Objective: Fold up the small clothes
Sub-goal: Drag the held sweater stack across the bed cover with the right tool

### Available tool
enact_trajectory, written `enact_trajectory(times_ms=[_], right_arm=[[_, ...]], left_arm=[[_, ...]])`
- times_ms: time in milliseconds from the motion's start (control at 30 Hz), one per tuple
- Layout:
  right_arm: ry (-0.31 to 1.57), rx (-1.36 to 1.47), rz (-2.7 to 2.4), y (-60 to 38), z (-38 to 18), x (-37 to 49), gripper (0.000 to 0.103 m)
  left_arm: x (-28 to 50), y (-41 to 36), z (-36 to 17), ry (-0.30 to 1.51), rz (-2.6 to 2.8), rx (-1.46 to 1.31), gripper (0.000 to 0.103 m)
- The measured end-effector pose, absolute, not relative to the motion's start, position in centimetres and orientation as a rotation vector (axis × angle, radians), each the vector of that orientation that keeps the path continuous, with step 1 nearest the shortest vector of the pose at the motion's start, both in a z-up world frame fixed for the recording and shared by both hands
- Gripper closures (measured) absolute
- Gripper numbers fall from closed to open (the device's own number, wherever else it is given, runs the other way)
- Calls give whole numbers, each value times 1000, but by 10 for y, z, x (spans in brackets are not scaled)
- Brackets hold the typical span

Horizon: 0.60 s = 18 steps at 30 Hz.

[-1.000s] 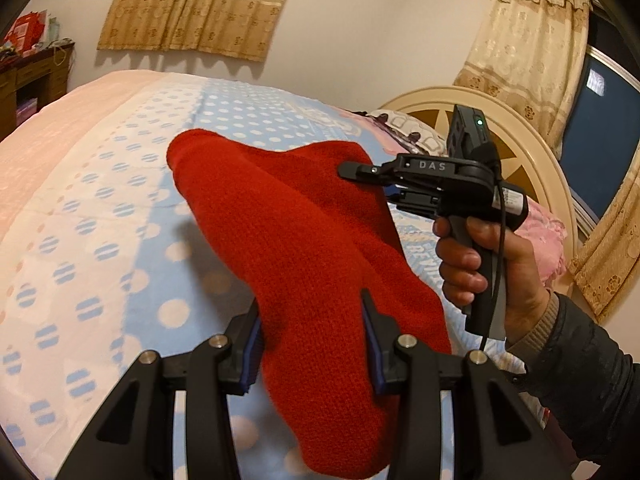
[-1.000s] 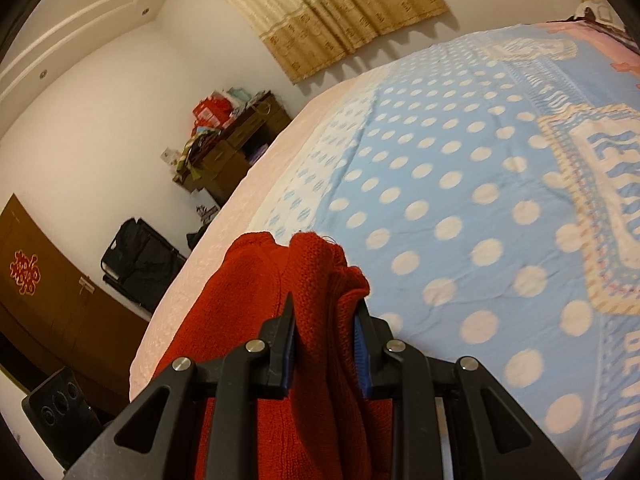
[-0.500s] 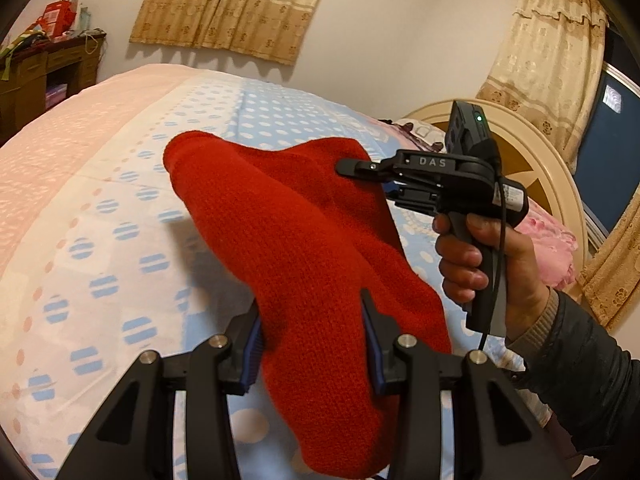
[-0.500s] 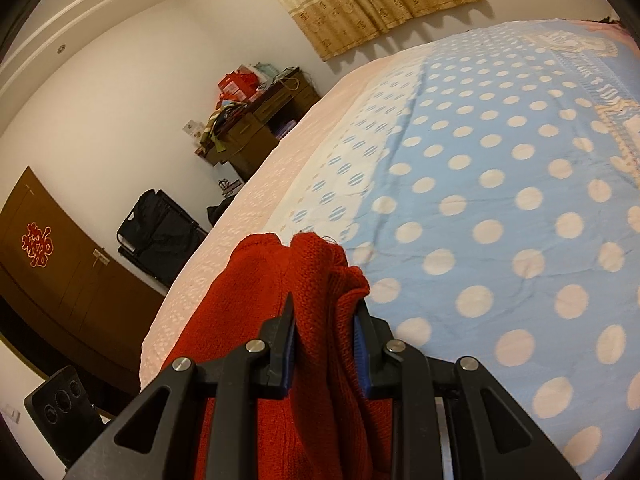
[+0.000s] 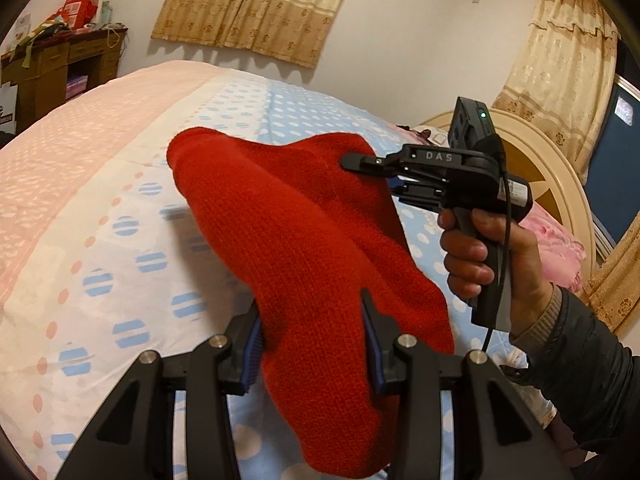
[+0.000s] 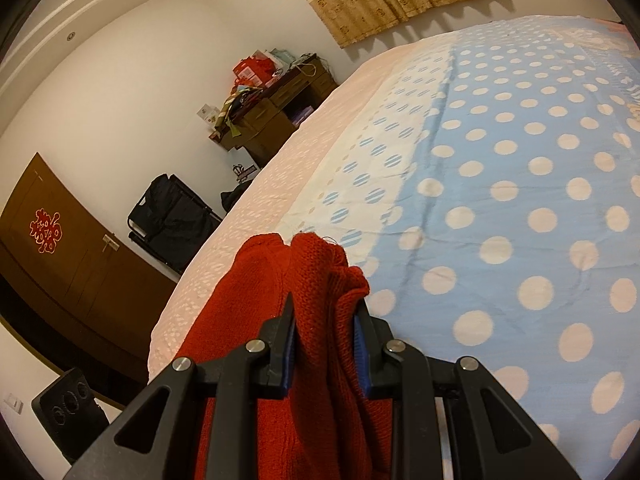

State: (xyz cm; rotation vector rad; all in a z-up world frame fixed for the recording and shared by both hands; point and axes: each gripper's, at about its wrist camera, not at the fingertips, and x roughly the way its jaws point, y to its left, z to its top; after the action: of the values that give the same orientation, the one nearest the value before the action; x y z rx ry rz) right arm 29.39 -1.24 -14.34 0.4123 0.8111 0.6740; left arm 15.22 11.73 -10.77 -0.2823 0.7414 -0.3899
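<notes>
While it hangs above the dotted blue bedsheet (image 5: 120, 280), the red knitted wool garment (image 5: 304, 264) looks soft, light and floppy. Left gripper (image 5: 312, 344) and right gripper (image 6: 325, 336) each pinch a bunched edge; gripping corners seems wiser.

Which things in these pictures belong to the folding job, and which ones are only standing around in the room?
Part of the job:
- red knitted garment, held up over the bed
- left gripper, shut on it
- right gripper, shut on it
- bed cover with dots

Only standing around:
- wooden desk with clutter
- black bag
- curtains
- headboard
- pink pillow
</notes>
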Motion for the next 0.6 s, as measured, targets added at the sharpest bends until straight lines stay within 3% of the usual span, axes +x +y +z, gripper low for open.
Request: enact_trajectory(times_ms=[600], right_arm=[[854,376,733,40,-151,295,79]], left_arm=[[138,146,-123,762,-340,-332,60]])
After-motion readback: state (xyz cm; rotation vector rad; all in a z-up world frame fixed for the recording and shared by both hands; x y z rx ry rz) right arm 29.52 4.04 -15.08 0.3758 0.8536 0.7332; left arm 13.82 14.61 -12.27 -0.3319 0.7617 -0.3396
